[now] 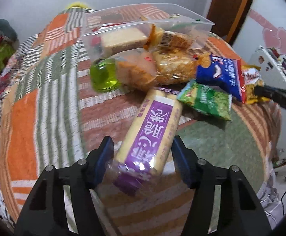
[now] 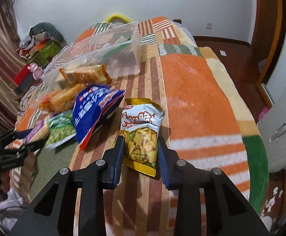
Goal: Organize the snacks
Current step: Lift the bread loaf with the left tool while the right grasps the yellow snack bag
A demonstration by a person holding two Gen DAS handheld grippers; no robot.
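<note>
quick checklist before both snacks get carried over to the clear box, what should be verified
1. Left gripper closed on the purple-label pack: ok, both pads on its sides.
2. Right gripper closed on the yellow snack bag: ok, pinched at mid-height.
3. Purple-label pack secure: cannot tell, held near one end, most of it sticking out forward.
4. Clear box open on top: ok, no lid visible.
5. Room in the clear box: ok, a few packs inside, space above them.
6. Path clear: not ok, blue bag and green bag lie between the grippers and the box.
</note>
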